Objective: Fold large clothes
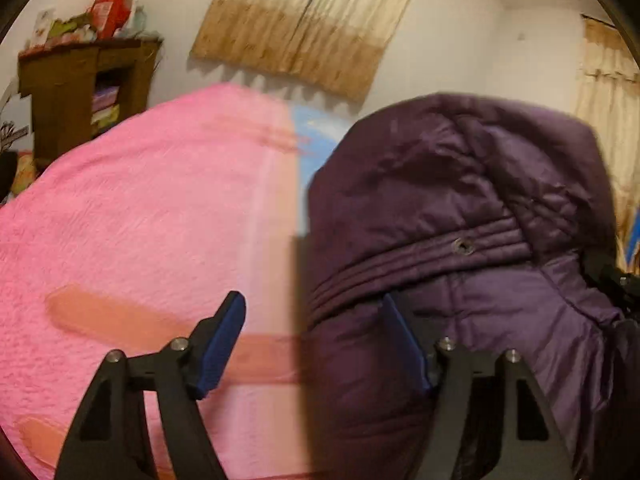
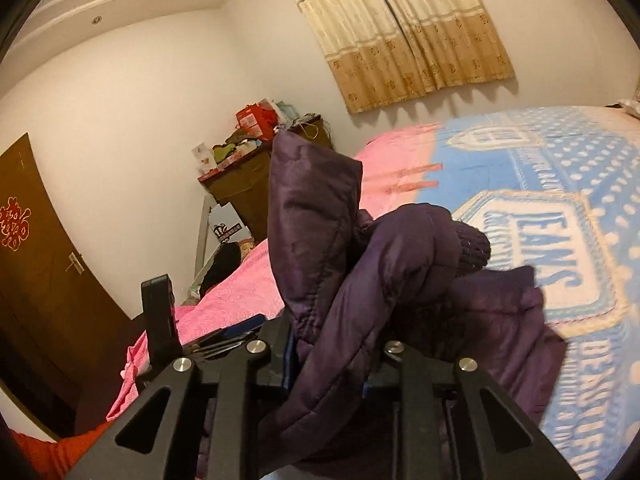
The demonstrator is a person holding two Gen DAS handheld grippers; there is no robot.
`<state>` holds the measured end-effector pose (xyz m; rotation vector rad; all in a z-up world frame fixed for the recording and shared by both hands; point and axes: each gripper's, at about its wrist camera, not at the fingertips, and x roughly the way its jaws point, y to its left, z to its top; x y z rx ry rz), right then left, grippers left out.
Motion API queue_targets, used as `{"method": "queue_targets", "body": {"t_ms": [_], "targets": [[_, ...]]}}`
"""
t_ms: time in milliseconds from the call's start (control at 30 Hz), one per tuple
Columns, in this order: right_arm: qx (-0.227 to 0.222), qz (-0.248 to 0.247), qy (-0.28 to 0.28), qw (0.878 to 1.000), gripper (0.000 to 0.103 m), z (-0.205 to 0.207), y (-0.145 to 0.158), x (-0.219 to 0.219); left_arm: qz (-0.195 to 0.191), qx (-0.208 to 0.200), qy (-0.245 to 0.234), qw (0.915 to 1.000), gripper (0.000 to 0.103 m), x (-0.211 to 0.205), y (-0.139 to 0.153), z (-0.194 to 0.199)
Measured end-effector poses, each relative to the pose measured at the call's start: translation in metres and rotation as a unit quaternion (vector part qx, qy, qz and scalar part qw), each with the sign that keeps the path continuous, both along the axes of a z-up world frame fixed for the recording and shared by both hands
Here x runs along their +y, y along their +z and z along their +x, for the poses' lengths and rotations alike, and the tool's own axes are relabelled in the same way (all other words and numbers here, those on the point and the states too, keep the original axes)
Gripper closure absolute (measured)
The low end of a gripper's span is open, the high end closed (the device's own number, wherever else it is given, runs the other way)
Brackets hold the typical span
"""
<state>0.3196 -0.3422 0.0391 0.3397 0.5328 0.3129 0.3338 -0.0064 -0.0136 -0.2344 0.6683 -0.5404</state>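
A dark purple padded jacket [image 1: 460, 208] hangs bunched at the right of the left wrist view, above the pink bedspread [image 1: 140, 208]. My left gripper [image 1: 316, 340] is open; its right finger [image 1: 404, 344] lies against the jacket and its left finger [image 1: 224, 340] is free over the bed. In the right wrist view my right gripper [image 2: 326, 364] is shut on a fold of the jacket [image 2: 380, 280], which stands up between the jaws and drapes over the blue blanket [image 2: 560, 208]. A knitted cuff [image 2: 474, 246] shows on a sleeve.
The bed is covered by a pink spread and a blue patterned blanket. A brown cabinet [image 1: 80, 96] piled with clutter stands by the wall past the bed. Curtains [image 2: 408, 32] hang behind. A brown door [image 2: 36, 264] is at the left.
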Motion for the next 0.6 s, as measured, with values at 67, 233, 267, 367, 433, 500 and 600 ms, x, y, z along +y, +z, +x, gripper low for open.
{"method": "queue_targets", "body": {"t_ms": [67,233,267,367,433,500,600], "targets": [[0.008,0.022,-0.017,1.000,0.080,-0.003,-0.005,-0.029,0.005,-0.024,-0.023,0.9994,0.030,-0.024,0.018,-0.011],[0.068,0.070,-0.066,0.993,0.079,-0.003,-0.078,-0.099,0.106,-0.065,-0.062,0.9903,0.016,-0.100,0.020,-0.035],[0.086,0.095,-0.083,0.988,0.079,0.000,-0.109,-0.116,0.124,-0.065,-0.061,0.9883,0.016,-0.112,0.010,-0.036],[0.085,0.231,-0.099,0.964,0.078,-0.005,-0.164,-0.148,0.161,-0.091,-0.039,0.9820,0.015,-0.133,0.000,-0.047],[0.077,0.271,-0.105,0.954,0.076,-0.009,-0.177,-0.152,0.173,-0.096,-0.036,0.9794,0.015,-0.137,-0.001,-0.048],[0.085,0.252,-0.109,0.958,0.072,-0.010,-0.169,-0.147,0.167,-0.087,-0.045,0.9812,0.015,-0.126,-0.001,-0.044],[0.104,0.227,-0.112,0.962,0.067,-0.023,-0.149,-0.142,0.162,-0.083,-0.061,0.9814,0.015,-0.112,-0.005,-0.044]]}}
